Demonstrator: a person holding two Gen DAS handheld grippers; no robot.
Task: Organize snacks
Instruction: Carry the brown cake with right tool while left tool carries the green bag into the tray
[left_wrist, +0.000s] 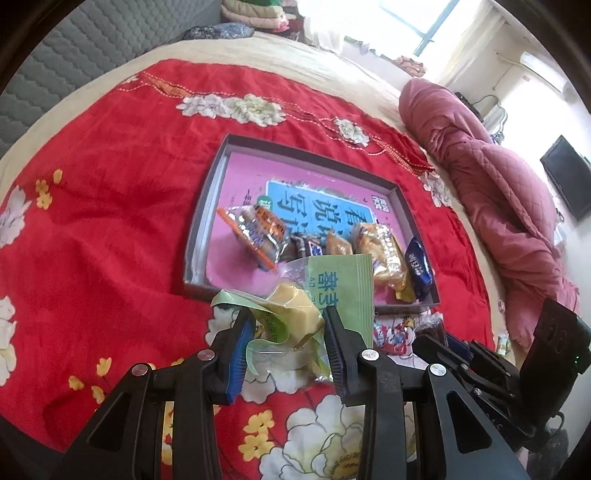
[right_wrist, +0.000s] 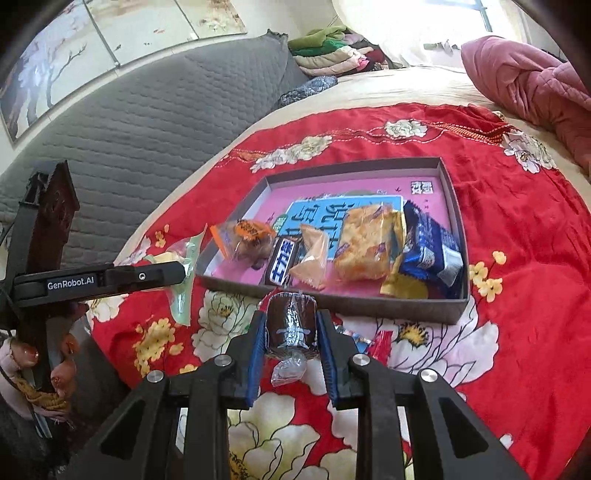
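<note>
A shallow grey box lid (left_wrist: 207, 206) (right_wrist: 452, 206) with a pink printed floor lies on the red floral bedspread and holds several wrapped snacks. My left gripper (left_wrist: 288, 317) is shut on a green-and-clear packet with a yellow pastry (left_wrist: 295, 310), held above the bedspread just short of the lid's near wall. My right gripper (right_wrist: 290, 321) is shut on a dark brown cake in clear wrap (right_wrist: 291, 321), held near the lid's front wall. The left gripper's side (right_wrist: 99, 282) shows at left in the right wrist view with the green packet (right_wrist: 183, 291) at its tip.
Inside the lid lie an orange-trimmed packet (right_wrist: 243, 236), a dark chocolate bar (right_wrist: 282, 264), a golden cracker pack (right_wrist: 365, 243) and a blue biscuit pack (right_wrist: 428, 247). More small wrapped sweets (right_wrist: 376, 343) lie on the bedspread before the lid. A pink quilt (left_wrist: 498, 177) is bunched at right.
</note>
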